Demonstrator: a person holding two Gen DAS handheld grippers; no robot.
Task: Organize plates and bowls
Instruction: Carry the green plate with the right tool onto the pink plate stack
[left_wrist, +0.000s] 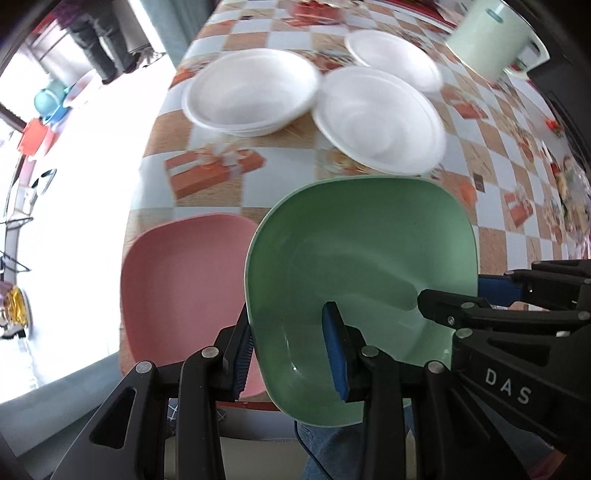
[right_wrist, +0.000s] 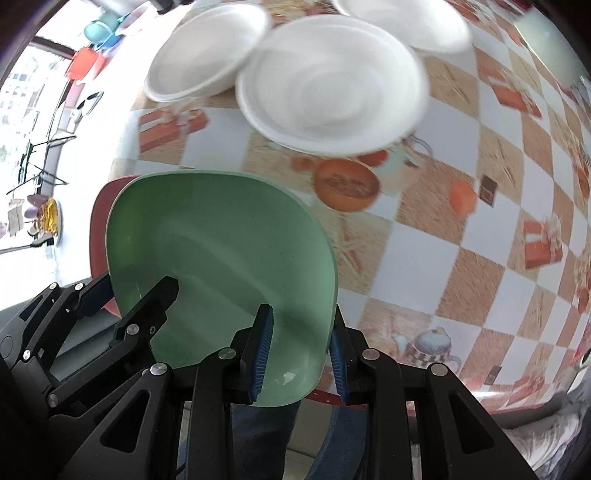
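green bowl (left_wrist: 369, 258): smooth plastic look, satin sheen, small glints near rim
pink bowl (left_wrist: 184, 288): same plastic look, matt
white bowls (left_wrist: 251, 88): smooth, foam-like or thin plastic, cannot tell which; low gloss
worktop (left_wrist: 498, 184): printed checked cover, slick, oilcloth-like
hand-held gripper fingers (right_wrist: 380, 406): matt black plastic, bright metal pins
pads (right_wrist: 263, 350): blue, ribbed, rubbery

A square green plate (left_wrist: 362, 258) hangs tilted above the table's near edge, beside a pink plate (left_wrist: 181, 288) lying there; three white bowls (left_wrist: 380, 118) sit farther in.
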